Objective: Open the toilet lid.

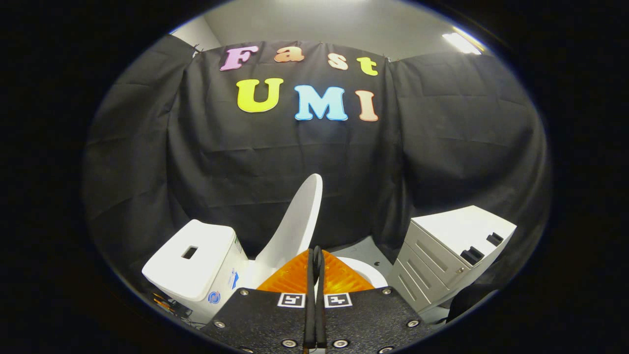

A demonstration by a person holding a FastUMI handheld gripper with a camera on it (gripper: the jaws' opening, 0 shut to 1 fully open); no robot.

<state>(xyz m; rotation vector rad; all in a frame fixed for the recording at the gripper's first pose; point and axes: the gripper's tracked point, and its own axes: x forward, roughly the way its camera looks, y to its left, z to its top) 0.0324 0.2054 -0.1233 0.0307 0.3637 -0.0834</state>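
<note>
The grey floor [361,251] carries a white toilet [196,268], its lid [297,221] raised upright, and just beside it a white drawer cabinet [452,253] near the black cloth wall [245,162].

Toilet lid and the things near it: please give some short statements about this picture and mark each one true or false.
1. The toilet lid is raised, standing nearly upright. True.
2. The gripper is open wide. False: its fingers are together, with nothing between them.
3. A white drawer cabinet stands beside the toilet, on the far side from the tank. True.
4. The gripper clamps the lid's edge. False: the fingers are apart from the lid and press on nothing.
5. The tank has an opening in its top. True.
</note>
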